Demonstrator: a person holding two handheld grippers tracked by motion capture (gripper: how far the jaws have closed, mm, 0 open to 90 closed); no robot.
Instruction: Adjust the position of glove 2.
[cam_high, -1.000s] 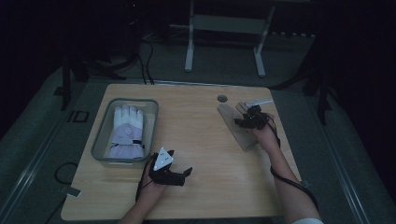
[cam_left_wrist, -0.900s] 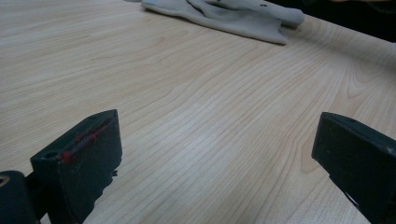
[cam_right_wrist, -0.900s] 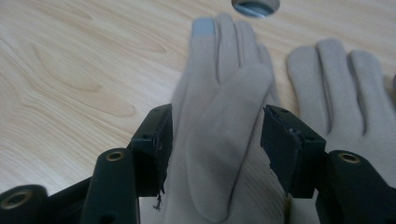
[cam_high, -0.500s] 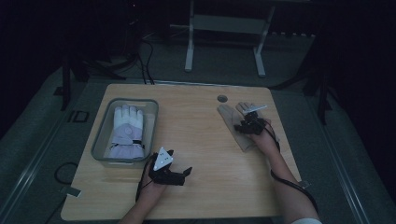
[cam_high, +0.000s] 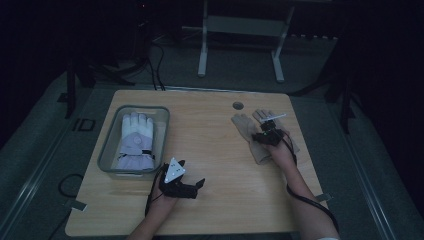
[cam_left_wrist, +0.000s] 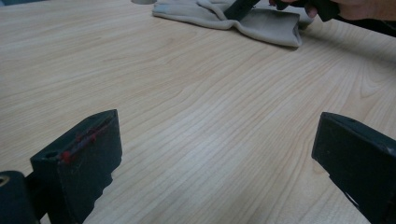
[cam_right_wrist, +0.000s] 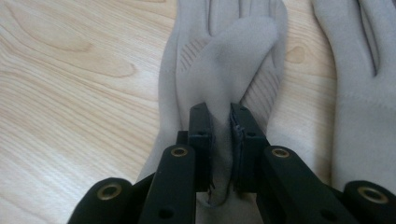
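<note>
Right gripper (cam_right_wrist: 219, 121) clamped on a pinched-up fold of the near beige glove (cam_right_wrist: 224, 79), second beige glove (cam_right_wrist: 364, 93) lying flat just beside it on the right part of the wooden table (cam_high: 220, 150). Left gripper (cam_left_wrist: 210, 154) resting low over bare wood at the near edge, jaws spread wide, holding nothing. Near the left edge, a clear tray (cam_high: 111, 150) containing a white and lavender glove (cam_high: 135, 140).
</note>
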